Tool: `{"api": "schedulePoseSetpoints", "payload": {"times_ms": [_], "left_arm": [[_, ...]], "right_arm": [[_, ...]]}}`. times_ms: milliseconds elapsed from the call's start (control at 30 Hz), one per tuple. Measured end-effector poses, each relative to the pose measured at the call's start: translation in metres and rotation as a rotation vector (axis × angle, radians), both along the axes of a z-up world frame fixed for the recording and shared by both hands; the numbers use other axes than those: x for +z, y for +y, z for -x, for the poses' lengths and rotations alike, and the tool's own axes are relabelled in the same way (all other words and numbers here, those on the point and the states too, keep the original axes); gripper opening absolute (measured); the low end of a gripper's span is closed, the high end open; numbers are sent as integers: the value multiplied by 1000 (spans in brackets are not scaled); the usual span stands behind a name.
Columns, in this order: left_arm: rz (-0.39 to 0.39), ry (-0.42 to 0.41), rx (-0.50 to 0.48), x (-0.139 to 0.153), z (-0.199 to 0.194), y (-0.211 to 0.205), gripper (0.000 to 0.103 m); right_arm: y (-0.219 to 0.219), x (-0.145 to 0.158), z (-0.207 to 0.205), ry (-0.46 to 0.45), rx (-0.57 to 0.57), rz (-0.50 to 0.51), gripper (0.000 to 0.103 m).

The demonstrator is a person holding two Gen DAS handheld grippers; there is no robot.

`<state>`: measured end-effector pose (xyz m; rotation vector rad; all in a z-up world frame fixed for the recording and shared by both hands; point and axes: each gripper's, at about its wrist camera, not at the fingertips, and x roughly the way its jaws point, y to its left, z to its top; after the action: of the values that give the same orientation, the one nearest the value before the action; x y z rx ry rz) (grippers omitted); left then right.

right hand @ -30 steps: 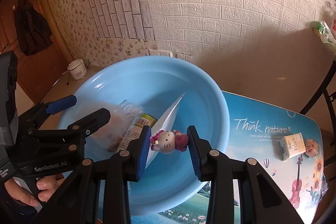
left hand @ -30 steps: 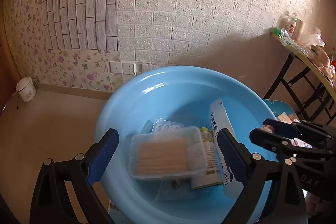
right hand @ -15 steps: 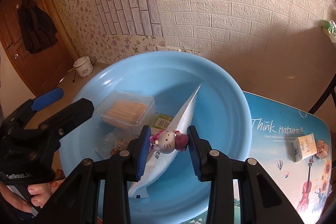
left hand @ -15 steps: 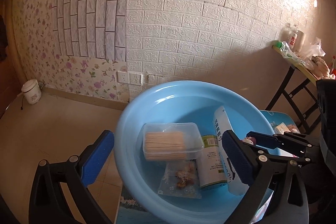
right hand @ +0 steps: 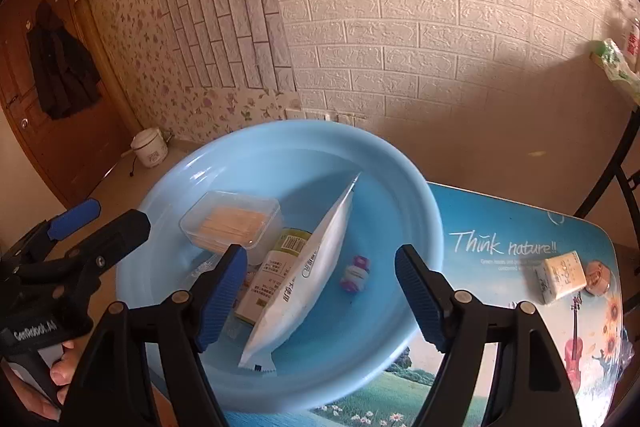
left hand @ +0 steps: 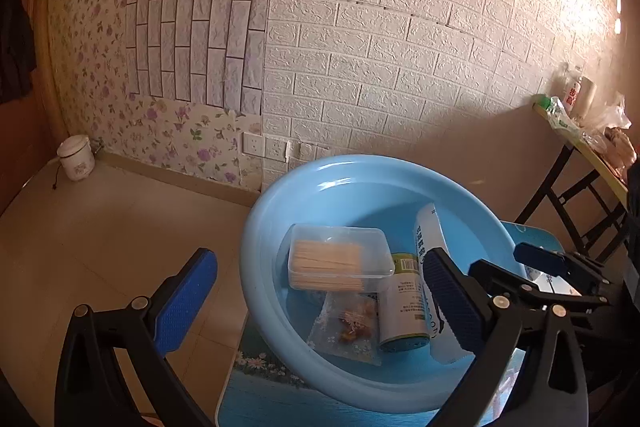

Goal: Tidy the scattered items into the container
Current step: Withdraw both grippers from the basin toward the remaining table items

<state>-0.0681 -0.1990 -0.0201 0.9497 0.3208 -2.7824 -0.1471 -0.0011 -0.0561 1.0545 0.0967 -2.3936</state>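
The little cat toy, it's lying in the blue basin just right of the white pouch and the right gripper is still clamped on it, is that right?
Not quite. The cat toy does lie in the blue basin, right of the white pouch, but the right gripper is open: its jaws have just been opening and stand clear of the toy, as the right wrist view shows.

We cannot read the small print on the white pouch (right hand: 304, 267). At seven o'clock, the canister (right hand: 266, 275) lies partly hidden beneath it.
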Motion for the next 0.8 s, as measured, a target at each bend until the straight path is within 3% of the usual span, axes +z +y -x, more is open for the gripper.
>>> {"api": "schedulePoseSetpoints", "payload": {"times_ms": [300, 433, 800], "left_arm": [[32, 33, 8, 22, -10, 19, 103], [37, 33, 4, 32, -16, 27, 103], [77, 33, -43, 48, -29, 52, 103]], "right_arm": [[34, 16, -20, 22, -81, 33, 79], [43, 33, -33, 52, -88, 47, 92], [61, 52, -50, 38, -111, 28, 92]]}}
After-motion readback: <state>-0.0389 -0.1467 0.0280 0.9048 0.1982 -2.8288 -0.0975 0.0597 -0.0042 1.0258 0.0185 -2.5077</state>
